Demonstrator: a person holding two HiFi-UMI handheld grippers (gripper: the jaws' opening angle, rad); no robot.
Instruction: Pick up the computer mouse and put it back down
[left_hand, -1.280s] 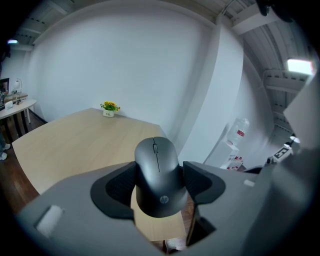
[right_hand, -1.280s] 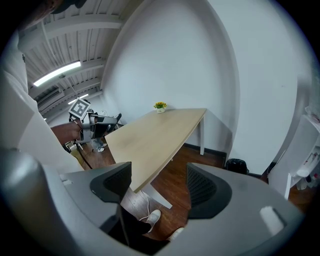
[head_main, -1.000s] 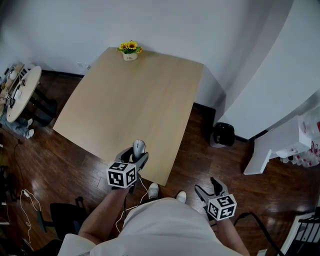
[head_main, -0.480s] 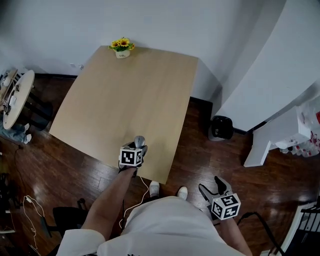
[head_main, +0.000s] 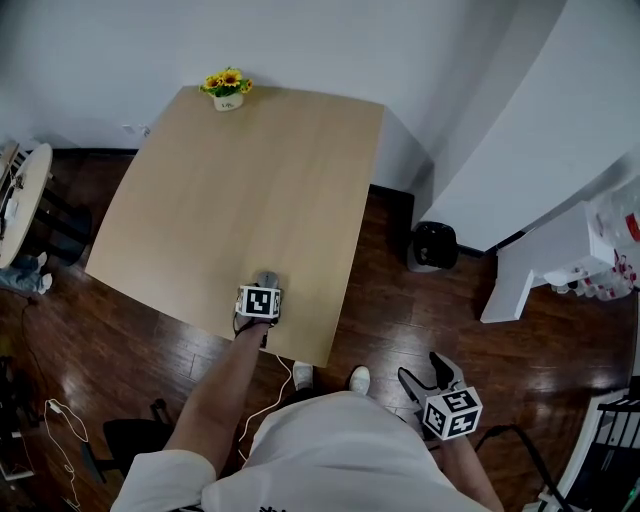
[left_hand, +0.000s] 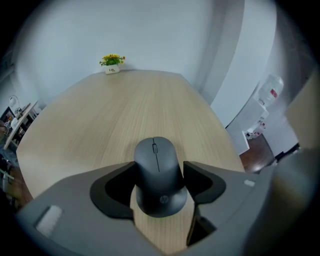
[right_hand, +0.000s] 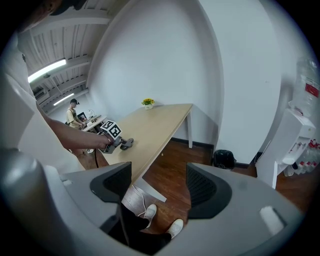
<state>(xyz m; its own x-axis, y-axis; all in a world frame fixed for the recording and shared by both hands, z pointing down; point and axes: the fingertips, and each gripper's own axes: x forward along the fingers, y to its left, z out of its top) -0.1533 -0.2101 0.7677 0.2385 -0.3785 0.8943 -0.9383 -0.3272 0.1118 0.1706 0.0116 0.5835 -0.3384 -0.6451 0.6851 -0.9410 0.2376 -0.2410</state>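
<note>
At the bench's (head_main: 250, 180) near edge, toward its right corner, the left gripper (head_main: 264, 289) has its fingers (left_hand: 116, 186) pressed against both sides of a dark grey computer mouse (left_hand: 157, 170). The mouse sits low over the wood, and whether it touches cannot be told. Beside the person, over the dark wooden floor (head_main: 395, 300), the right gripper (head_main: 424, 377) hangs with fingers (right_hand: 114, 184) wide and empty. A small sunflower pot (head_main: 227, 88) stands at the far edge.

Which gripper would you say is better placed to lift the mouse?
Left. The left gripper has its fingers against both sides of the dark grey computer mouse on the light wooden table; the right gripper hangs open and empty over the dark floor.
</note>
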